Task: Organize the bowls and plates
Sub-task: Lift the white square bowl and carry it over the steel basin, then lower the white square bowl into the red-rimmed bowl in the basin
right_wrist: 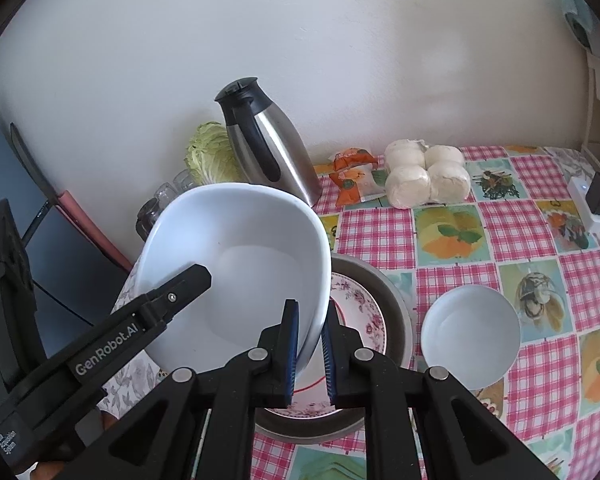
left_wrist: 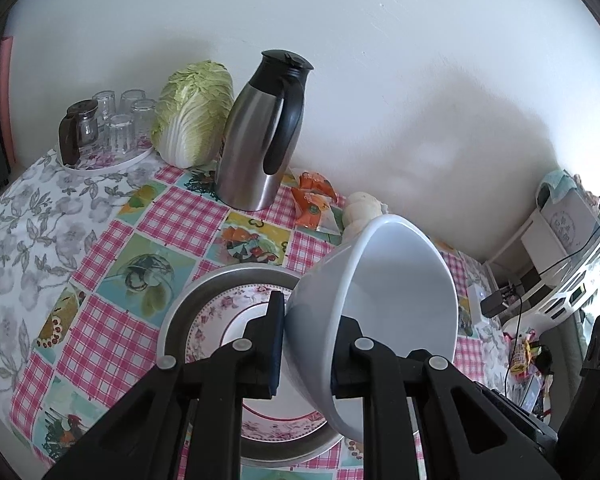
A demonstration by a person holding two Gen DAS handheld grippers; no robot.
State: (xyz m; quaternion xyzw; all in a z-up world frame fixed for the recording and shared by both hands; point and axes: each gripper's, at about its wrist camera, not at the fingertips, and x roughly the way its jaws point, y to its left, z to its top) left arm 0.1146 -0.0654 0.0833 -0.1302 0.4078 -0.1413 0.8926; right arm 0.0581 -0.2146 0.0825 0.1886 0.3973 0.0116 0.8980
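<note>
Right wrist view shows the large white bowl held up and tilted above the table, both grippers clamped on its rim from opposite sides. The right gripper pinches the near right edge between its blue pads, and the left gripper reaches in from the left with one finger inside the bowl. The bowl is plain, glossy white, deep, with a smooth rounded wall and a flat round bottom. Below it sits a floral plate with a pink rose border, lying inside a grey metal dish. A small white bowl stands on the checked cloth just beside that dish. From the left wrist view, the left gripper grips the bowl's wall, which hangs over the plate.
</note>
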